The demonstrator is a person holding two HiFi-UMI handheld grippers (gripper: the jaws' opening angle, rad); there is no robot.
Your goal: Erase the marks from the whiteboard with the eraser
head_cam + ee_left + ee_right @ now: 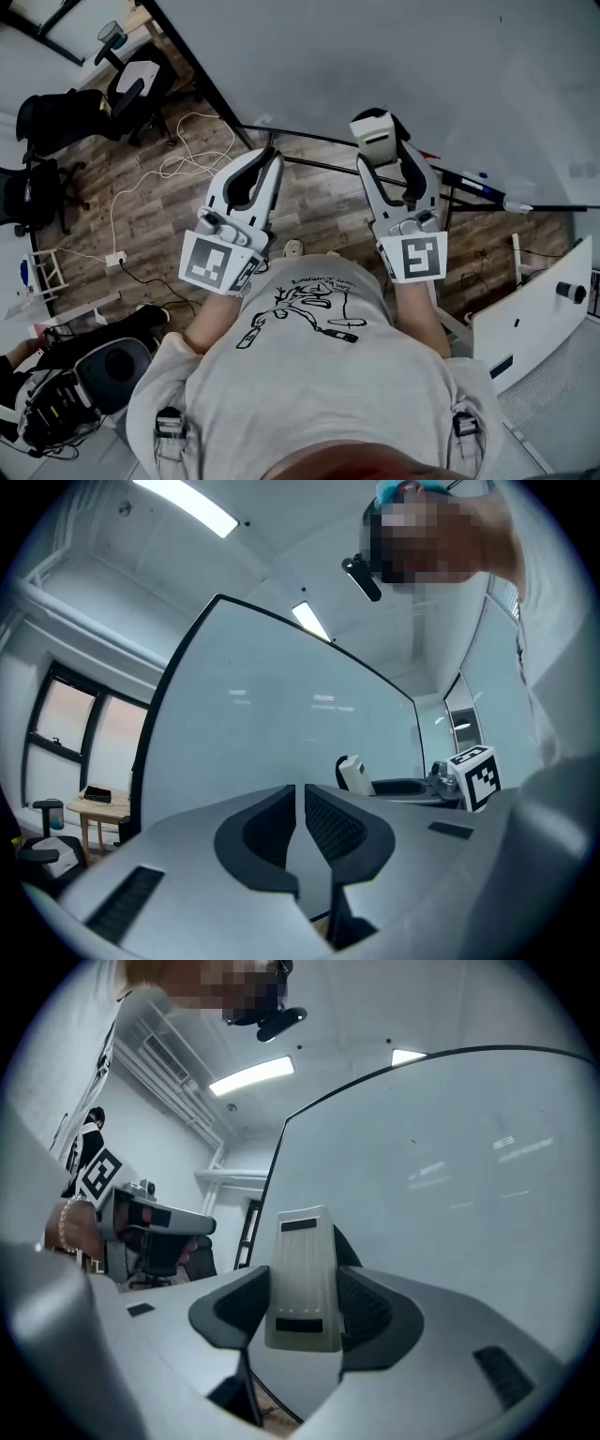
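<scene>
**Head view and both gripper views: eraser in hand, ahead of the wipe.** We see the right gripper (386, 155) with its fingers closed on the flanks of the one eraser (302, 1279), a pale ribbed block with a dark part on its far side. The eraser stands upright between the pads and juts past the fingertips. It is held in front of the whiteboard (394, 56), near the board's lower edge. We cannot tell whether it touches the surface.

The left gripper (300, 794) has its fingers drawn to a narrow slit with nothing between them. It hangs beside the right gripper, towards the lower left corner of the board.

*Step in hand.* We judge the pick-up done and the wiping not yet begun. No view shows a plain mark on the part of the board in sight; a speck or two is too small to name.

*Next move.* It calls for finding any marks higher up or further along the board. The eraser's face should then be laid flat on the surface and swept across with steady pressure and a firm grip. The left gripper need only keep clear.

*Count.* Two grippers, one eraser, one whiteboard. Along the board's lower edge runs one ledge (487, 192) bearing pens, whose number we cannot make out.
</scene>
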